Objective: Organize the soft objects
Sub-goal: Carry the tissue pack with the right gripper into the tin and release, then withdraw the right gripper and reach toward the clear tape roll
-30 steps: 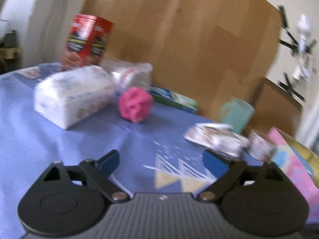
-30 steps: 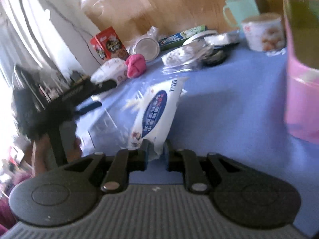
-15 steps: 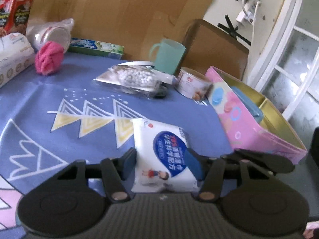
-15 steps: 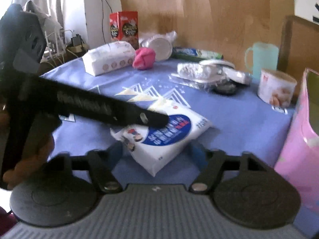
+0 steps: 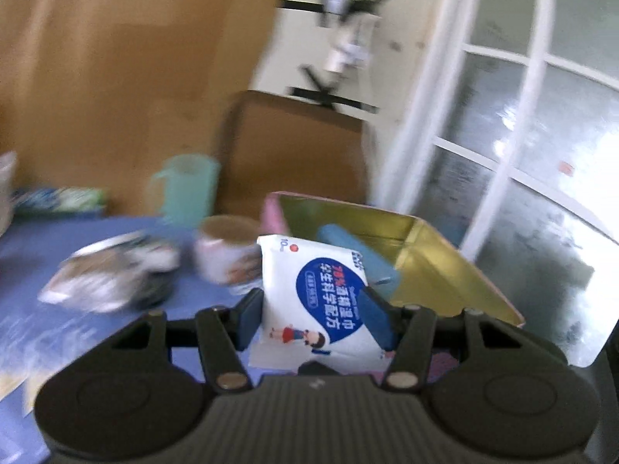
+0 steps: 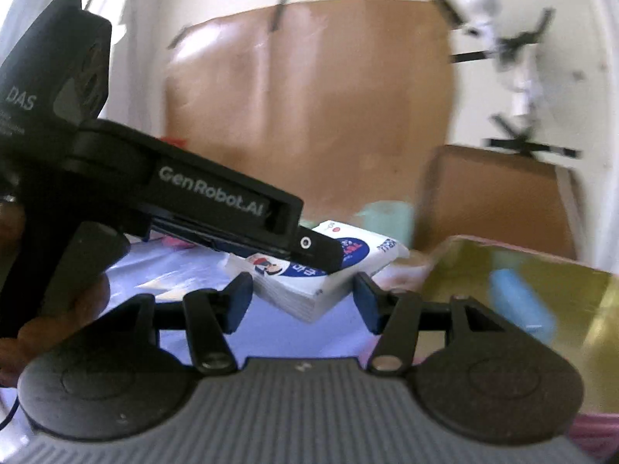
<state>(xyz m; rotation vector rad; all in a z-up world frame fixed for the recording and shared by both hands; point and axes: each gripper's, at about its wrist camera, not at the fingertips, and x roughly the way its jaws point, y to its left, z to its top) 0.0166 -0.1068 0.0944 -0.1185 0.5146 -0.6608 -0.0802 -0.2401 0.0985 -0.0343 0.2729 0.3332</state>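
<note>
left claw [image 5: 314,319] clamps wipes pack [image 5: 321,294] | right claw [image 6: 303,301] released | tin [image 5: 437,270]: 1 blue item [image 5: 359,249]

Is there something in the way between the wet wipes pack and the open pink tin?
Nothing visible blocks it. The left claw holds the wet wipes pack just before the pink tin, whose top is open; only a blue object lies inside.
</note>
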